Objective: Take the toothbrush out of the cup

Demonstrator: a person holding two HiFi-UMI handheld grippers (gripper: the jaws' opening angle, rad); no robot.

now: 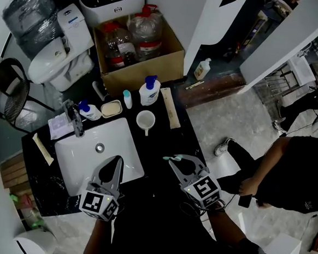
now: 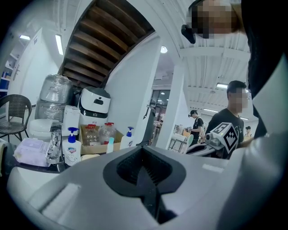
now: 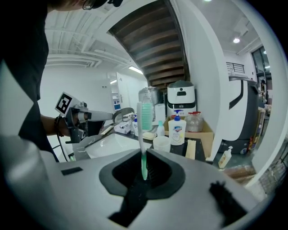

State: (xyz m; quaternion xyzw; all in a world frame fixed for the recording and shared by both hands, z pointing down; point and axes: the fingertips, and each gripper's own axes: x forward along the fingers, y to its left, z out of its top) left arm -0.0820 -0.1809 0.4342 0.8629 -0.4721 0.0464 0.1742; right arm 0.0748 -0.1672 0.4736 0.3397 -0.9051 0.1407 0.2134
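Head view: the right gripper point(image 1: 174, 160) is over the dark counter's near edge with the toothbrush point(image 1: 169, 158) at its tips. The white cup point(image 1: 145, 120) stands well ahead of it and slightly to its left, apart from the brush. The left gripper point(image 1: 117, 162) hangs over the sink point(image 1: 74, 158), off to the right gripper's left, probably parked out of the way.

Left gripper view: the left gripper point(image 2: 143, 165) has its jaws closed together with nothing between them.

Right gripper view: the right gripper point(image 3: 144, 171) has its jaws nearly closed, pinching the green end of the toothbrush point(image 3: 144, 120). The brush stands upright with its bristle head on top, a hold that suits a straight lift out of a rim. The cup point(image 3: 161, 143) sits beyond the tips, so the brush looks clear of it.
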